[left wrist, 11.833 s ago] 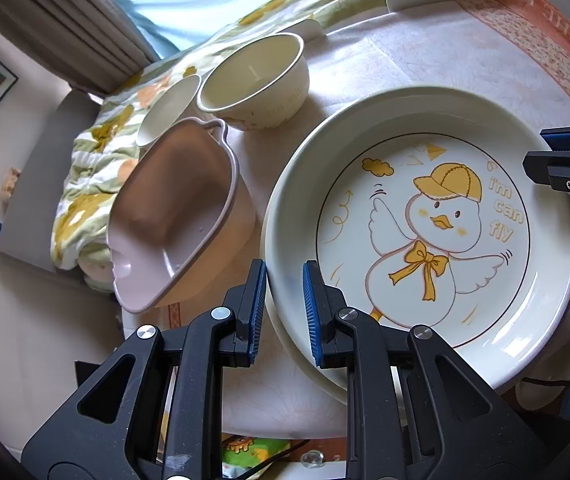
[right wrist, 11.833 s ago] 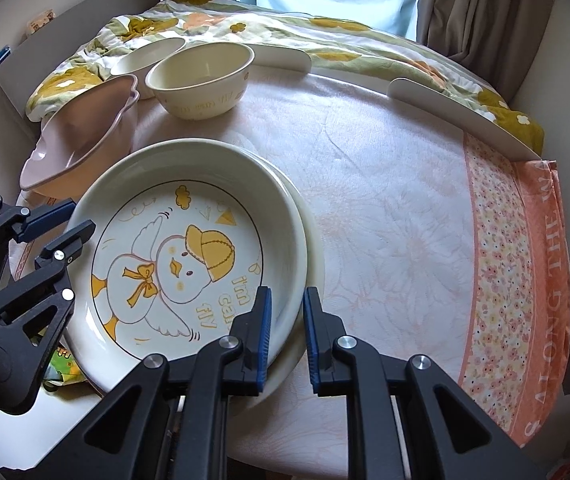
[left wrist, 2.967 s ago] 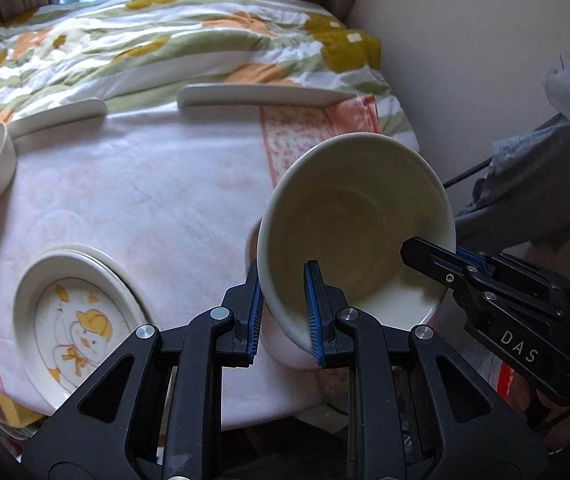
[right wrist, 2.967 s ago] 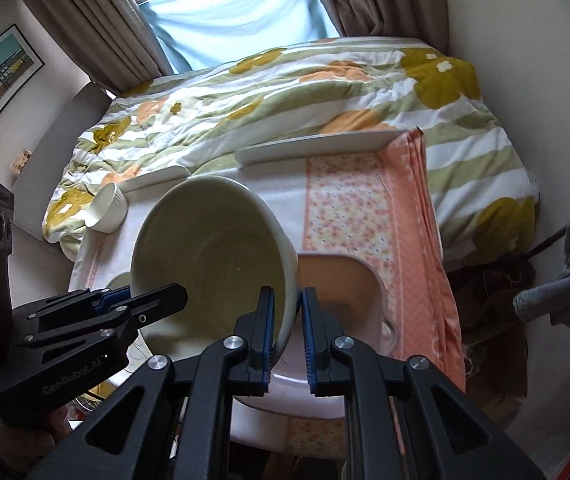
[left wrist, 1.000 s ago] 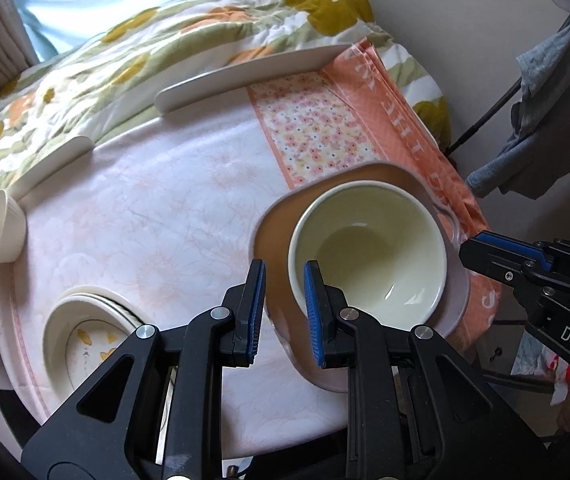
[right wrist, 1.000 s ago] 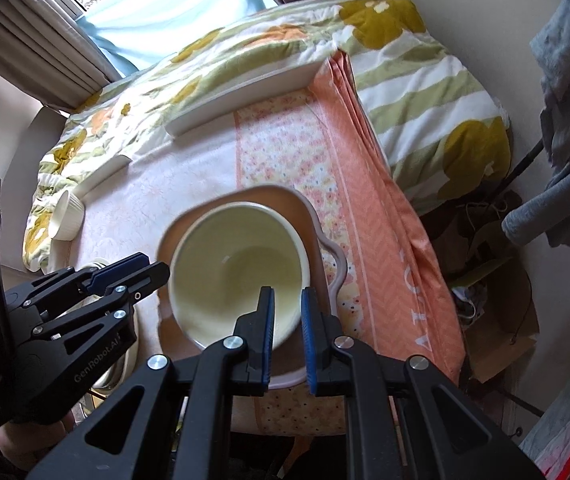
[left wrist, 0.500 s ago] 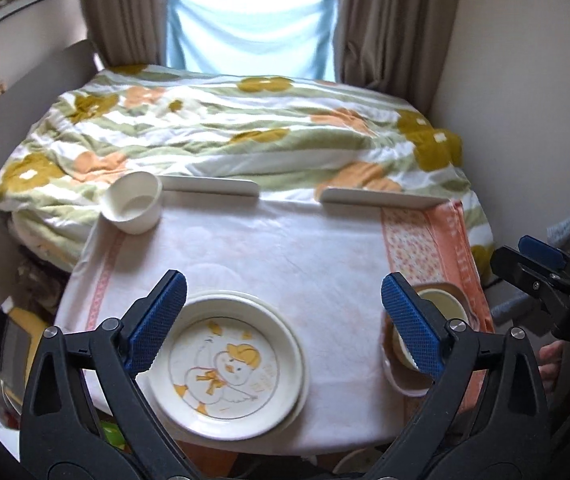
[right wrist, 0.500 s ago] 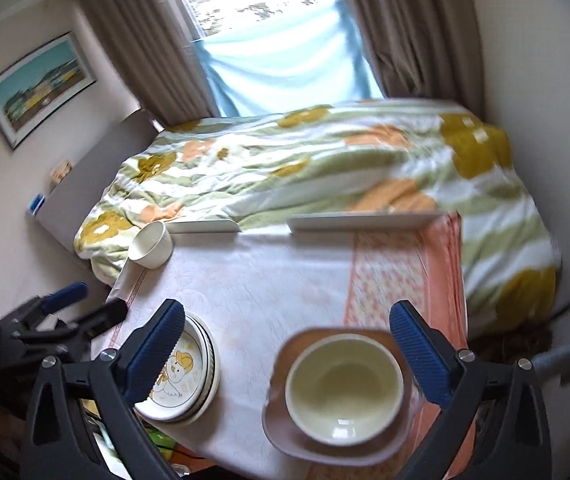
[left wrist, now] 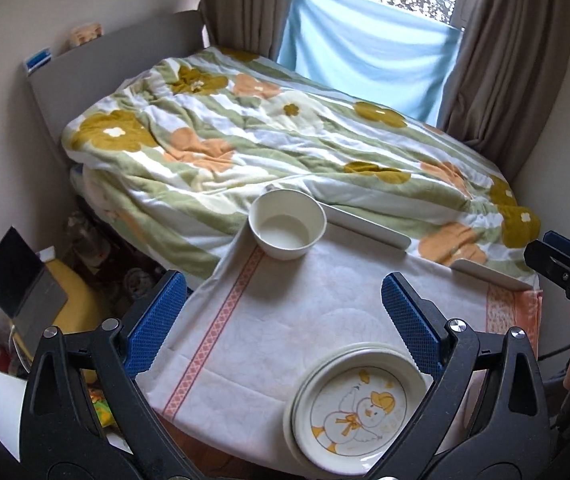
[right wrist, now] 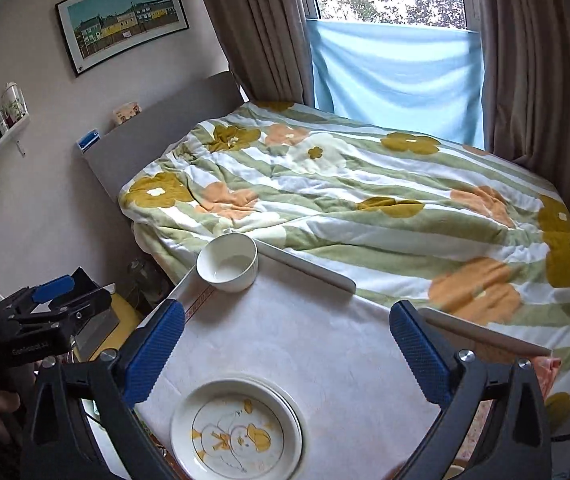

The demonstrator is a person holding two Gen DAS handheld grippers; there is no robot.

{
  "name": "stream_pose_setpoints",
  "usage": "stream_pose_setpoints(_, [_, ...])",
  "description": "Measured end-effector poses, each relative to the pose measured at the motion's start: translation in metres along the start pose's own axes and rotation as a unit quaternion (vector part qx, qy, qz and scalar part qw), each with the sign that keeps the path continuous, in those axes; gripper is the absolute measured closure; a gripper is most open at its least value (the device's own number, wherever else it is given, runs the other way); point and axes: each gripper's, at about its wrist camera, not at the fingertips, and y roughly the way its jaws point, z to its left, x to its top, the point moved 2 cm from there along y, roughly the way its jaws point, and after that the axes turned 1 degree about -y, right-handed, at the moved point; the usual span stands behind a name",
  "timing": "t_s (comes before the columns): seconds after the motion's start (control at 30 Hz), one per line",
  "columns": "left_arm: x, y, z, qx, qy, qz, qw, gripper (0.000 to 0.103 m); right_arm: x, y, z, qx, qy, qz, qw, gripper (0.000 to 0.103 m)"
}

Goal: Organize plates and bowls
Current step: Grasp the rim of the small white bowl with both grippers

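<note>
Both hand-held grippers have pulled back from the nested bowls; the left (left wrist: 281, 328) and right (right wrist: 287, 346) ones gape wide, holding nothing. On the surface (left wrist: 285, 320), stacked plates (left wrist: 359, 406) sit near, a white cup (left wrist: 287, 230) at the far corner.

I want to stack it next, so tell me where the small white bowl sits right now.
The small white bowl stands upright at the table's far left corner, next to the bed, across the cloth from the duck plate near the front edge.
</note>
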Motion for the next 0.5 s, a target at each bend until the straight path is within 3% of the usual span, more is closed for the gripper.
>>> stream_pose_setpoints(0.1, [0.016,0.028,0.021,-0.003,-0.014,0.015,0.9998,0.005,0.021,0.041,0.015,0.001,-0.013,0.026,1.0,0.001])
stream_pose_setpoints(0.27, [0.027,0.098,0.043,-0.06,-0.091,0.074,0.9912,0.005,0.043,0.13,0.02,0.009,0.002,0.091,0.996,0.004])
stream_pose_setpoints(0.33, [0.024,0.133,0.047,-0.084,-0.124,0.102,0.9834,0.008,0.045,0.169,0.021,0.018,0.009,0.12,0.993,0.018])
stream_pose_setpoints(0.5, [0.006,0.207,0.052,-0.114,-0.185,0.158,0.9633,0.044,0.032,0.242,0.023,0.044,0.011,0.182,0.982,0.039])
